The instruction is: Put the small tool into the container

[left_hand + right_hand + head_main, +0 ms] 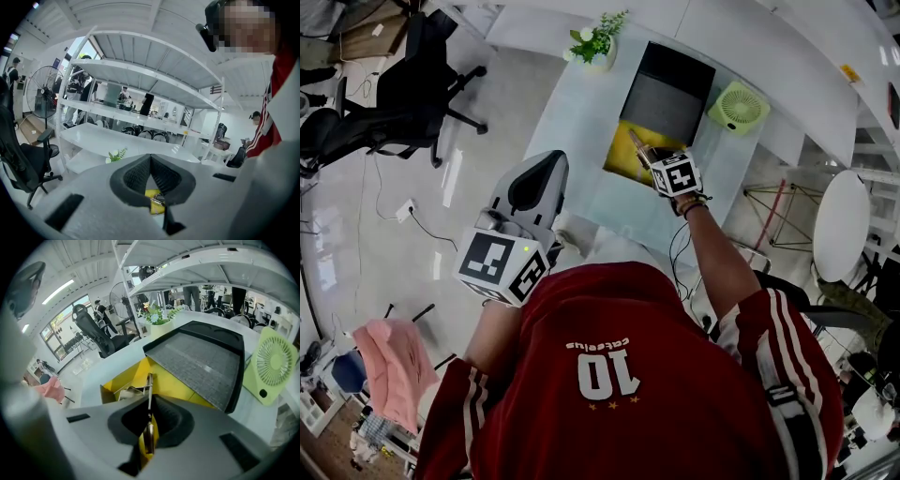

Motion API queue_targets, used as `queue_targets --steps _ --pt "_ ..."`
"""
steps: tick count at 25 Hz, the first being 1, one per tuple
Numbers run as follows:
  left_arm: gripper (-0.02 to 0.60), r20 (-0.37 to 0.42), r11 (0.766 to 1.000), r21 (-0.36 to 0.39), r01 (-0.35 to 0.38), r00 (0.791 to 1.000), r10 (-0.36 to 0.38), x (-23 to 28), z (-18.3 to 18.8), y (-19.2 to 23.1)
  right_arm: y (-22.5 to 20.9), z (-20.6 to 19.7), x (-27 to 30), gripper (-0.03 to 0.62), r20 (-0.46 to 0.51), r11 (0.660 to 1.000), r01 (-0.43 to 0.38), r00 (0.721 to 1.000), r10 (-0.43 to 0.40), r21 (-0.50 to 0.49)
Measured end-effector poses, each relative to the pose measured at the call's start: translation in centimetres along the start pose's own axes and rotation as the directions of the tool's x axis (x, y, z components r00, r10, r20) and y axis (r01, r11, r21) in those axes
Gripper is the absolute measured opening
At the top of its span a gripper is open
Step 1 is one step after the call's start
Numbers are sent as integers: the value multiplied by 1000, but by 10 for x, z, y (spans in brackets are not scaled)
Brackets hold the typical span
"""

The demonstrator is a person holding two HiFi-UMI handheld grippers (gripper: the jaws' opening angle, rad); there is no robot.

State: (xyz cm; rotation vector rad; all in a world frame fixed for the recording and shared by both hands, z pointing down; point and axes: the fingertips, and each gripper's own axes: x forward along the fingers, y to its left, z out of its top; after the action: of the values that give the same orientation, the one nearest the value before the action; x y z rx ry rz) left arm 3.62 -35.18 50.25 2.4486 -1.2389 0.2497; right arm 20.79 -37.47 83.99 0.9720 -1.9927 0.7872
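My right gripper (649,156) hangs over the yellow container (622,153) on the white table (567,122). It is shut on a thin metal tool (637,142). In the right gripper view the tool (149,383) sticks out forward between the closed jaws, its tip above the yellow container (176,386), where some metal parts lie. My left gripper (546,164) is raised near my chest, off the table's near left, shut with nothing in it. In the left gripper view a bit of the yellow container (152,193) shows below the closed left gripper (150,159).
An open black lid with grey foam (667,94) stands behind the container. A green fan (738,106) is at its right, a potted plant (598,42) at the far left corner. An office chair (412,84) stands on the floor to the left.
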Motion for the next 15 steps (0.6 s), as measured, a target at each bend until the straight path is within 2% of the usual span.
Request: queue_targets --steps 5,11,15 --pt "0 -2 1000 2 -1 1000 1 1 0 0 2 4 3 12 6 1000 -7 1000 7 -22" --pt "0 -6 1000 2 -4 1000 4 -1 1 3 9 10 6 27 8 994 -3 1000 4 -113" --pt "0 -6 1000 4 -3 1000 3 -5 0 3 19 6 5 49 2 994 -22 1000 22 -107"
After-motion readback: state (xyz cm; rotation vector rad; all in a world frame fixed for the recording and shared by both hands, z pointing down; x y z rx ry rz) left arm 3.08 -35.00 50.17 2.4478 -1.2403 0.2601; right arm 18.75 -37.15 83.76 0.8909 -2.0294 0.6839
